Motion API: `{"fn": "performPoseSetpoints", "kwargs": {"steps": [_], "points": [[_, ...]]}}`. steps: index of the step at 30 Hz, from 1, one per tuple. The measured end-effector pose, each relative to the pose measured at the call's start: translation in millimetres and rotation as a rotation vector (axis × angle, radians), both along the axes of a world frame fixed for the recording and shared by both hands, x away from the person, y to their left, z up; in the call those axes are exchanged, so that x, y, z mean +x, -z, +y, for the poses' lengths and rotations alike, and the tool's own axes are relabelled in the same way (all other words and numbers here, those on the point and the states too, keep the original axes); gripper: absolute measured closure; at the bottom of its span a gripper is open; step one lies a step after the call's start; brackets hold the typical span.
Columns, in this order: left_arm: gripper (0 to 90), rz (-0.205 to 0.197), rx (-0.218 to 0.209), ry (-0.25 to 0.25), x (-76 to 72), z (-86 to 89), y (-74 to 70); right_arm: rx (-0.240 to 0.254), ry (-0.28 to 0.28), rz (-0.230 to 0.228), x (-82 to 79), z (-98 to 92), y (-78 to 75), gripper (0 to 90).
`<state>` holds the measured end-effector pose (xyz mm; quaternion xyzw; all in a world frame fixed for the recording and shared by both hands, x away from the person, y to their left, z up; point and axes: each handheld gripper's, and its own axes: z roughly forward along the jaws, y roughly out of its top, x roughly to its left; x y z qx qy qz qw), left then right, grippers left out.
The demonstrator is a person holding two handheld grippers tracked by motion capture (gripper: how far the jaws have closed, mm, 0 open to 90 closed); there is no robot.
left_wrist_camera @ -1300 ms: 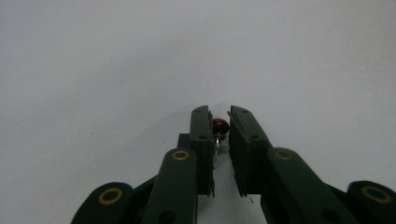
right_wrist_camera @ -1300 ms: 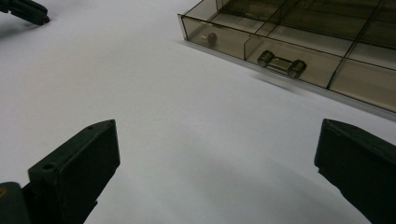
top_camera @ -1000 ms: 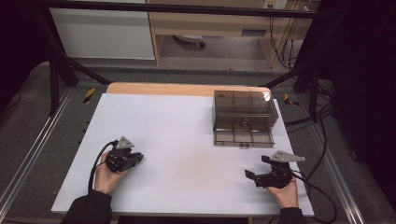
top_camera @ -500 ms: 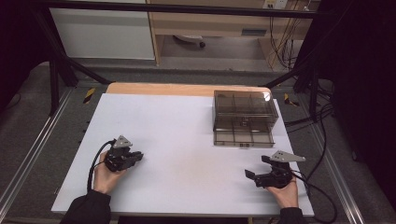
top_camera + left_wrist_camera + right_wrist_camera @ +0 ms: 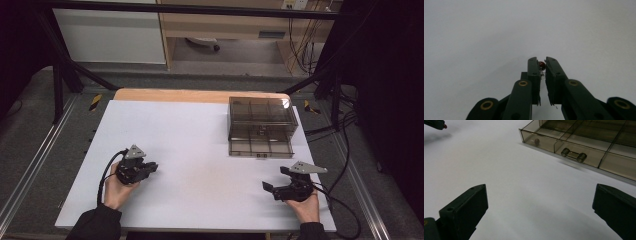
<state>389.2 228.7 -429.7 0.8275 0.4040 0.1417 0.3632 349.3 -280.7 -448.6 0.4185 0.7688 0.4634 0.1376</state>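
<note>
No readable brand, label or writing anywhere; a pale plate on the far wooden cabinet (image 5: 235, 25) is too small to read.

Room: dark surround, grey carpeted floor (image 5: 30, 125), black frame bars overhead, white panel (image 5: 107, 35) at far left, cables hanging at far right.

Surface: white rectangular tabletop (image 5: 200, 150) with a bare wood strip along its far edge.

Smoky transparent plastic organiser box (image 5: 260, 120), far right on the table. Its bottom drawer (image 5: 260, 147) is pulled out toward the near side; in the right gripper view its divided compartments and small metal bar handle (image 5: 573, 155) show.

Right gripper (image 5: 275, 184), near right, held in a hand resting on the table: jaws spread wide, nothing between them, well apart from the drawer.

Left gripper (image 5: 150, 169), near left, held low over the table: jaws clenched on a tiny dark red bead-like object (image 5: 542, 65) at their tips. What it is exactly I cannot tell, too small. Same red speck (image 5: 445, 126) shows at that gripper's tip in the right gripper view.
</note>
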Motion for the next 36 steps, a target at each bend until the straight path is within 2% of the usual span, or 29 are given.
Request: {"fn": "performPoseSetpoints", "kwargs": {"steps": [16,24,36], "points": [[82.1,-0.003,0.005,0.042,2.5,-40.1,-5.5,-0.002,0.005,0.003,-0.1,-0.2,-0.2,0.6],[82.1,-0.013,0.014,0.083,8.1,-66.3,-10.4,0.002,0.004,0.0,-0.2,-0.3,-0.3,0.6],[82.1,-0.022,-0.018,0.115,21.5,-108.0,-18.5,0.003,0.003,0.0,-0.3,-0.1,-0.2,0.6]]}}
